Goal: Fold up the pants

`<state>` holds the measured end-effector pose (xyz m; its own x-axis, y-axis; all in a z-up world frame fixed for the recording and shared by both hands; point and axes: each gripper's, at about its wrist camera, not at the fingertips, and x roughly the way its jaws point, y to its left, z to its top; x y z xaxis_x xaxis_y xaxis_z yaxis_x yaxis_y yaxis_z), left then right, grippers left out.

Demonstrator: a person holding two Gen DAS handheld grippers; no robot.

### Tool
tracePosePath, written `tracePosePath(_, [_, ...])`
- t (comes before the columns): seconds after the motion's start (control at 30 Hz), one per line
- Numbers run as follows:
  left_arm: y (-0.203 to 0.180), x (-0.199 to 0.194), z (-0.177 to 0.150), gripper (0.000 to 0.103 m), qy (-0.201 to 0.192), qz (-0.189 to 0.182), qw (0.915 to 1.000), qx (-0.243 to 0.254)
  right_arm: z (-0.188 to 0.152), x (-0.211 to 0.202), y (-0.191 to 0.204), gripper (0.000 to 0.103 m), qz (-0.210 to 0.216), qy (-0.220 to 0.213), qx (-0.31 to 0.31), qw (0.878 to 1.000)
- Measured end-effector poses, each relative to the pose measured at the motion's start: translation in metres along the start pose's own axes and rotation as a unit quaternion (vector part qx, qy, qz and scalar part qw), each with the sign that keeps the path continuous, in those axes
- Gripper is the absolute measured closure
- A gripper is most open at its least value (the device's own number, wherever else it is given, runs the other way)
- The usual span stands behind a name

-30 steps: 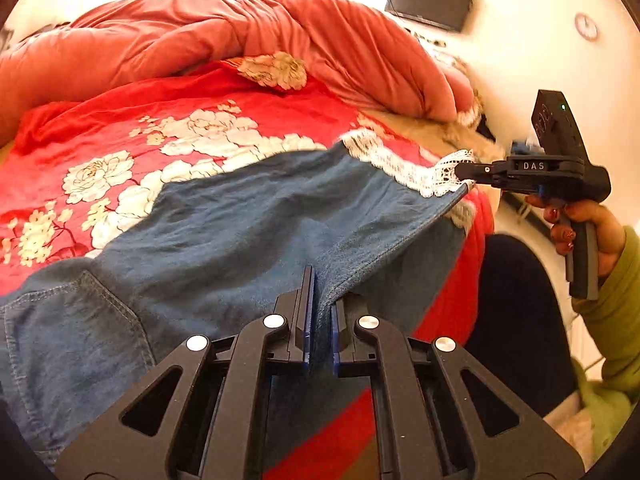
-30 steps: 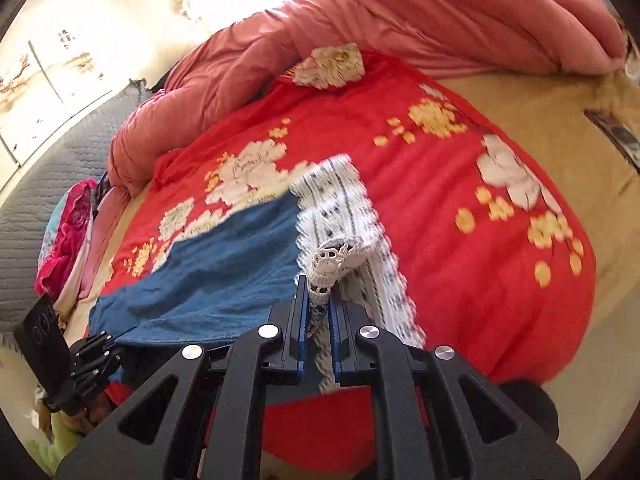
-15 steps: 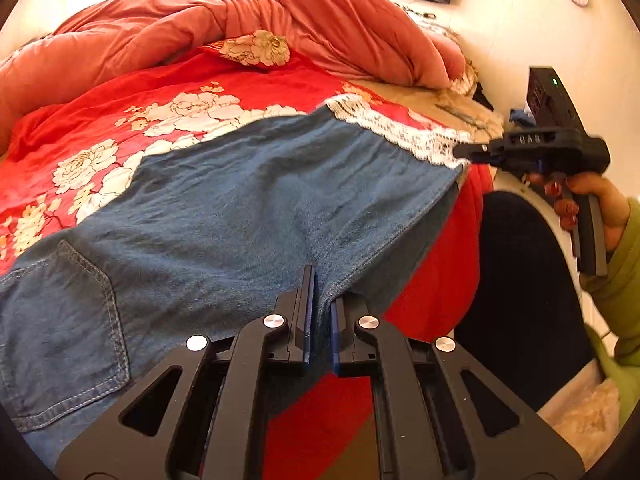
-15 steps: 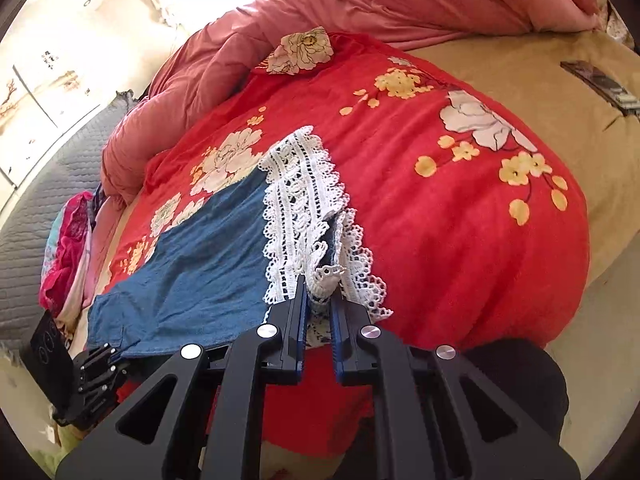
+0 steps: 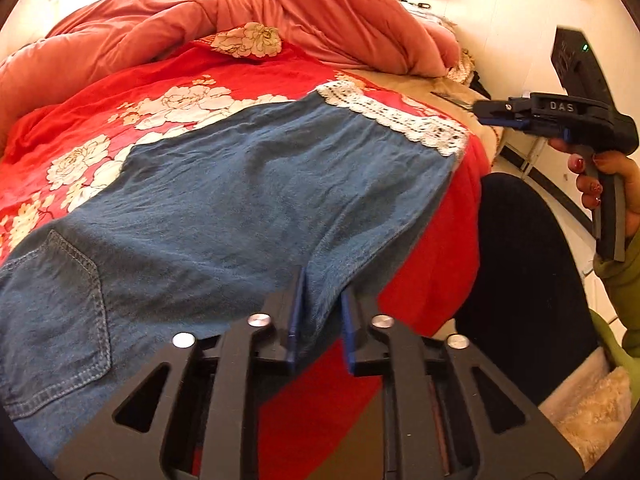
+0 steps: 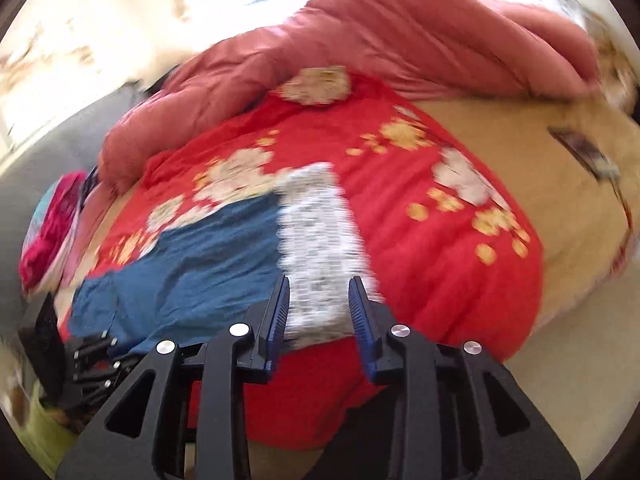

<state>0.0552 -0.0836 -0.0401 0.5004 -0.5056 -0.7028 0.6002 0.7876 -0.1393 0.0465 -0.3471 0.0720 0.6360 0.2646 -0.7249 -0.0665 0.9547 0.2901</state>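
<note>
The pants lie flat on the red flowered bedspread, running from the back pocket at the left to the white lace hem at the right, near the bed's edge.

At the left end, the left gripper has its jaws apart, with a fold of denim from the near edge lying loosely between them; nothing is pinched. To the right, the right gripper hangs just off the lace hem with its jaws spread and nothing between them. Its view is blurred, so exact contact with the lace cannot be told, but in the left view it sits clear of the cloth. Behind the pants the pink duvet is heaped up, well apart from them.

The step in hand looks like laying the legs out smooth before the next fold. To do it well, check that the near edge is straight and the wrinkles across the middle are flattened. Then take the hem and the waist end at matching corners, pinch both layers fully, lift together, and carry the lace end over toward the pocket so the edges line up.
</note>
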Motion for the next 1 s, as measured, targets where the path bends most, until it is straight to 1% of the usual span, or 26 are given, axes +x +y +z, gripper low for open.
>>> tracePosePath(0.03, [-0.003, -0.002, -0.001, 0.079, 0.000, -0.003, 1.0000, 0.002, -0.003, 0.003, 0.016, 0.072, 0.017, 0.007, -0.027, 0.999])
tracePosePath(0.07, [-0.005, -0.005, -0.002, 0.076, -0.002, -0.003, 1.0000, 0.005, -0.006, 0.007, 0.027, 0.072, 0.031, 0.016, -0.042, 0.999])
tracePosePath(0.13, [-0.009, -0.015, -0.004, 0.075, -0.012, -0.007, 0.9999, 0.002, -0.013, 0.024, 0.052, 0.072, 0.069, 0.044, -0.070, 0.994])
tracePosePath(0.2, [-0.011, -0.023, -0.005, 0.075, -0.023, -0.013, 0.9996, -0.005, -0.018, 0.041, 0.069, 0.072, 0.083, 0.063, -0.089, 0.991])
tracePosePath(0.23, [-0.012, -0.027, -0.005, 0.075, -0.029, -0.015, 0.9994, -0.010, -0.019, 0.050, 0.075, 0.072, 0.087, 0.073, -0.095, 0.989])
tracePosePath(0.3, [-0.012, -0.025, -0.007, 0.075, -0.022, -0.014, 0.9996, -0.013, -0.023, 0.067, 0.079, 0.071, 0.071, 0.097, -0.102, 0.988])
tracePosePath(0.33, [-0.010, -0.019, -0.010, 0.075, -0.009, -0.006, 0.9998, -0.019, -0.027, 0.076, 0.076, 0.071, 0.052, 0.113, -0.100, 0.987])
tracePosePath(0.37, [-0.007, -0.012, -0.013, 0.075, 0.008, 0.001, 0.9996, -0.026, -0.030, 0.080, 0.073, 0.071, 0.044, 0.123, -0.096, 0.987])
tracePosePath(0.4, [-0.003, -0.004, -0.016, 0.075, 0.027, 0.011, 0.9989, -0.038, -0.036, 0.084, 0.066, 0.071, 0.044, 0.137, -0.083, 0.986])
tracePosePath(0.43, [0.003, 0.002, -0.020, 0.076, 0.038, 0.011, 0.9979, -0.052, -0.040, 0.084, 0.060, 0.071, 0.049, 0.144, -0.071, 0.986])
tracePosePath(0.53, [0.007, -0.006, -0.020, 0.076, 0.024, -0.005, 0.9977, -0.063, -0.044, 0.082, 0.052, 0.071, 0.057, 0.148, -0.056, 0.986])
tracePosePath(0.6, [0.009, -0.020, -0.019, 0.076, 0.008, -0.002, 0.9975, -0.070, -0.043, 0.075, 0.049, 0.071, 0.065, 0.143, -0.050, 0.986])
tracePosePath(0.63, [0.012, -0.035, -0.019, 0.075, -0.006, 0.006, 0.9969, -0.078, -0.042, 0.069, 0.050, 0.069, 0.071, 0.133, -0.050, 0.987])
tracePosePath(0.67, [0.018, -0.048, -0.019, 0.075, -0.021, 0.009, 0.9959, -0.088, -0.039, 0.058, 0.052, 0.061, 0.079, 0.112, -0.055, 0.989])
tracePosePath(0.7, [0.024, -0.062, -0.020, 0.073, -0.037, 0.015, 0.9943, -0.099, -0.035, 0.049, 0.052, 0.055, 0.084, 0.092, -0.058, 0.990])
tracePosePath(0.73, [0.034, -0.081, -0.023, 0.067, -0.054, 0.038, 0.9911, -0.115, -0.031, 0.042, 0.051, 0.050, 0.087, 0.078, -0.057, 0.992])
tracePosePath(0.77, [0.041, -0.093, -0.026, 0.065, -0.063, 0.066, 0.9878, -0.126, -0.029, 0.040, 0.051, 0.050, 0.087, 0.071, -0.056, 0.992])
tracePosePath(0.8, [0.049, -0.104, -0.030, 0.065, -0.067, 0.102, 0.9831, -0.137, -0.026, 0.038, 0.052, 0.050, 0.086, 0.064, -0.060, 0.992])
tracePosePath(0.83, [0.061, -0.117, -0.034, 0.065, -0.069, 0.147, 0.9749, -0.152, -0.023, 0.038, 0.052, 0.050, 0.082, 0.058, -0.064, 0.993])
tracePosePath(0.87, [0.072, -0.127, -0.039, 0.065, -0.071, 0.178, 0.9665, -0.171, -0.021, 0.040, 0.052, 0.050, 0.079, 0.057, -0.065, 0.993])
tracePosePath(0.9, [0.088, -0.137, -0.047, 0.064, -0.070, 0.202, 0.9560, -0.201, -0.019, 0.043, 0.051, 0.050, 0.078, 0.059, -0.063, 0.993])
tracePosePath(1.0, [0.116, -0.148, -0.060, 0.060, -0.060, 0.236, 0.9358, -0.255, -0.015, 0.051, 0.047, 0.047, 0.075, 0.062, -0.059, 0.993])
